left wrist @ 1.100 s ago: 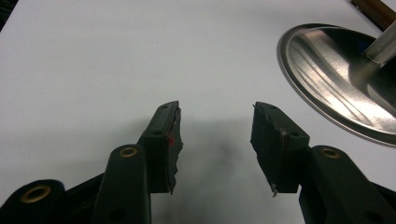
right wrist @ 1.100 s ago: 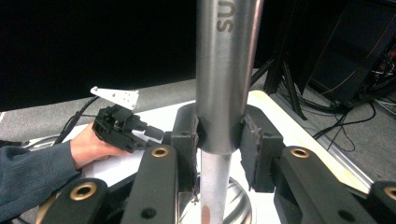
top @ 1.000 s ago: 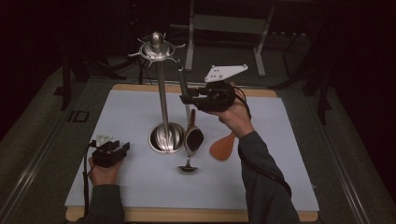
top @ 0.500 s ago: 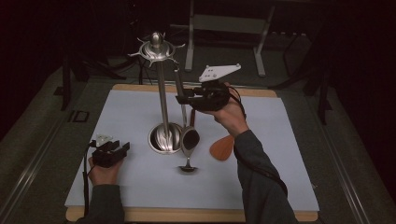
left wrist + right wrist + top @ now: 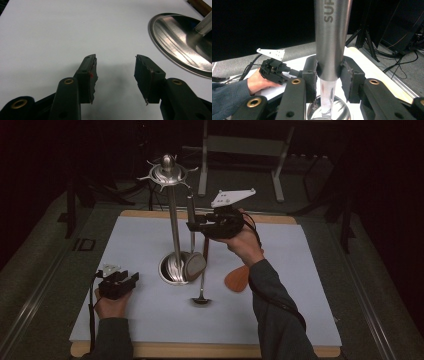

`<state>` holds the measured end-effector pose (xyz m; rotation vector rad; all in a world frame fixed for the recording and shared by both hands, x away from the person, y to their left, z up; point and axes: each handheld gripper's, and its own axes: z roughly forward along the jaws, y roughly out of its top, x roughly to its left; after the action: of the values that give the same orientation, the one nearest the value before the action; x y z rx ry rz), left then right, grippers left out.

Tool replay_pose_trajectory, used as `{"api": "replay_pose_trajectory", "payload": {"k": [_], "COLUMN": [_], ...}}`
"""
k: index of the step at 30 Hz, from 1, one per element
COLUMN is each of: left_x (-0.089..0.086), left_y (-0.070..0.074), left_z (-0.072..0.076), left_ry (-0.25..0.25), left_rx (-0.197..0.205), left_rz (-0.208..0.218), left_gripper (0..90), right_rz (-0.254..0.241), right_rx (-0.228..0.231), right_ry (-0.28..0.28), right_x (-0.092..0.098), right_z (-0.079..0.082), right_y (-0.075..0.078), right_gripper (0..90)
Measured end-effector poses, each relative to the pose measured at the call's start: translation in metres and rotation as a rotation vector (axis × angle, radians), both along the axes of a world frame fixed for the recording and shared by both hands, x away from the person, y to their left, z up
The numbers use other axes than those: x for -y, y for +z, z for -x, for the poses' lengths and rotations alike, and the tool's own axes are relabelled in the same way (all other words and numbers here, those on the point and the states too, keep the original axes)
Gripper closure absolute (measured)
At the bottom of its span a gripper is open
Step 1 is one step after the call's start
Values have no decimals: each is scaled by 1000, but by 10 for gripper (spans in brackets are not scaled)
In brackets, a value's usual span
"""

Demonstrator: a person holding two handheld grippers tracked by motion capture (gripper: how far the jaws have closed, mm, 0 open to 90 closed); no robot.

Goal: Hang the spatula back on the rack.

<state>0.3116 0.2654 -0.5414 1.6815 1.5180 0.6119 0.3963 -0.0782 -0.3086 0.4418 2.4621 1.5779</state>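
Note:
A steel utensil stand [image 5: 174, 235] with hooks at its top rises from a round base [image 5: 180, 47] in the middle of the white mat. A steel-handled spatula [image 5: 192, 220] hangs upright just right of the pole, its grey head [image 5: 193, 265] down at the base. My right gripper [image 5: 194, 226] is shut on its handle [image 5: 332, 37]. The jaws have just been opening a little, with the pads still against the handle on both sides. My left gripper [image 5: 115, 70] rests open and empty on the mat left of the base [image 5: 119, 283].
A steel ladle [image 5: 202, 285] lies on the mat [image 5: 300, 270] right of the base, its bowl toward me. An orange wooden spatula [image 5: 236, 279] lies just beyond it under my right forearm. Dark stands and cables sit behind the table.
My right gripper has lifted and shifted left toward the stand with the spatula, whose head has swung in against the base. The left gripper has stayed put.

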Motion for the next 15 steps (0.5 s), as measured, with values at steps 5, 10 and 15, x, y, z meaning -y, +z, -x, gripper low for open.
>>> {"api": "replay_pose_trajectory", "payload": {"k": [5, 10, 15], "left_x": [0, 0, 0], "left_y": [0, 0, 0], "left_z": [0, 0, 0], "left_ry": [1, 1, 2], "left_rx": [1, 0, 0], "left_rz": [0, 0, 0], "left_gripper": [526, 526, 526], "right_rz": [-1, 14, 44], "right_rx": [4, 6, 2], "right_ry": [0, 1, -1], "right_x": [5, 9, 12], "right_z": [1, 2, 2], "right_y": [0, 0, -2], "right_gripper": [668, 668, 673]}}
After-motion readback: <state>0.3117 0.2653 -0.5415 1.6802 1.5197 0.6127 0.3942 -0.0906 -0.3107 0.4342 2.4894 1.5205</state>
